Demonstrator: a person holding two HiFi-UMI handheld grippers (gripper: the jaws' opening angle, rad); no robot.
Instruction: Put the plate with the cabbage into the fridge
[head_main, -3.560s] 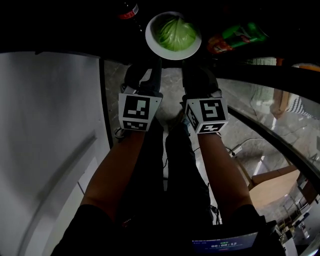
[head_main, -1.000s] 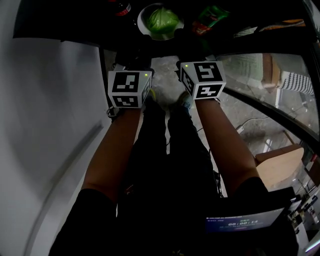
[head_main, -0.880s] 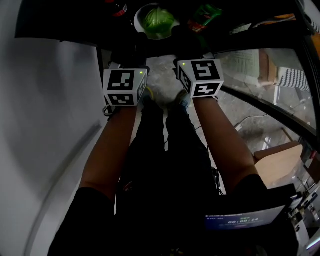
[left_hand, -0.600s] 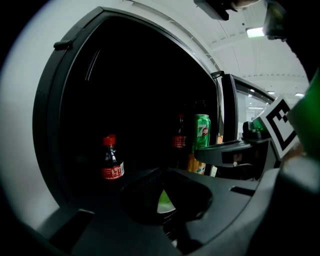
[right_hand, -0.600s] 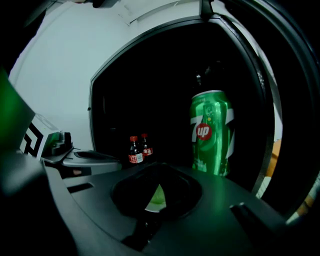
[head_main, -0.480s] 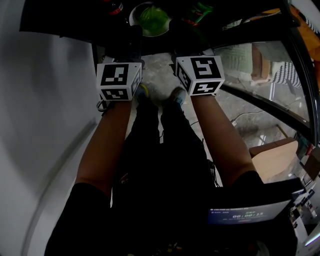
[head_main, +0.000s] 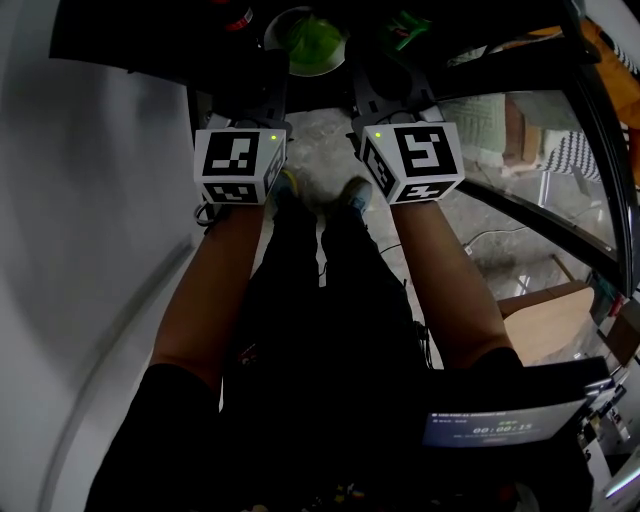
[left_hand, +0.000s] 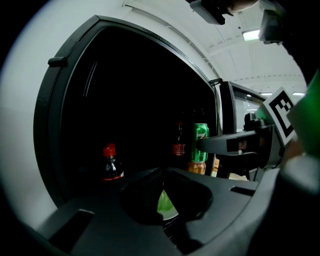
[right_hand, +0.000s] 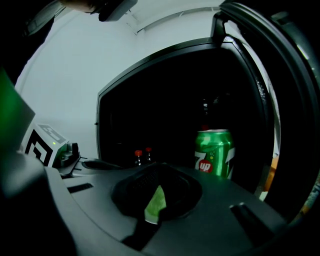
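The left gripper (left_hand: 162, 200) has its jaws drawn in almost to touching, and in the narrow slit between them sit a sliver of green cabbage (left_hand: 163, 201) and the white edge of the plate (left_hand: 170, 216), so it is pinching the plate's rim. The right gripper (right_hand: 155, 202) is the same, with its jaws nearly together on a wedge of cabbage (right_hand: 156, 199) and a strip of white rim (right_hand: 149, 218). In the head view the two grippers flank the plate (head_main: 273, 28), left gripper (head_main: 268, 88) at its left and right gripper (head_main: 385, 85) at its right. The cabbage (head_main: 316, 40) lies in the middle of the plate, held out in front of the person at the dark mouth of the fridge (left_hand: 44, 125). Inside the fridge, a red-capped bottle (left_hand: 111, 165) stands to the left of the plate. A dark bottle with a red label (left_hand: 179, 142) and a green can (left_hand: 200, 141) stand to its right. The right gripper view shows the can (right_hand: 214, 152) close by and two small red-capped bottles (right_hand: 142, 156) further in. Behind the jaws, the marker cubes (head_main: 238, 165) (head_main: 412, 160) sit above the person's bare forearms. A white wall (head_main: 90, 250) runs along the left and a glass panel (head_main: 520, 140) slants at the right.
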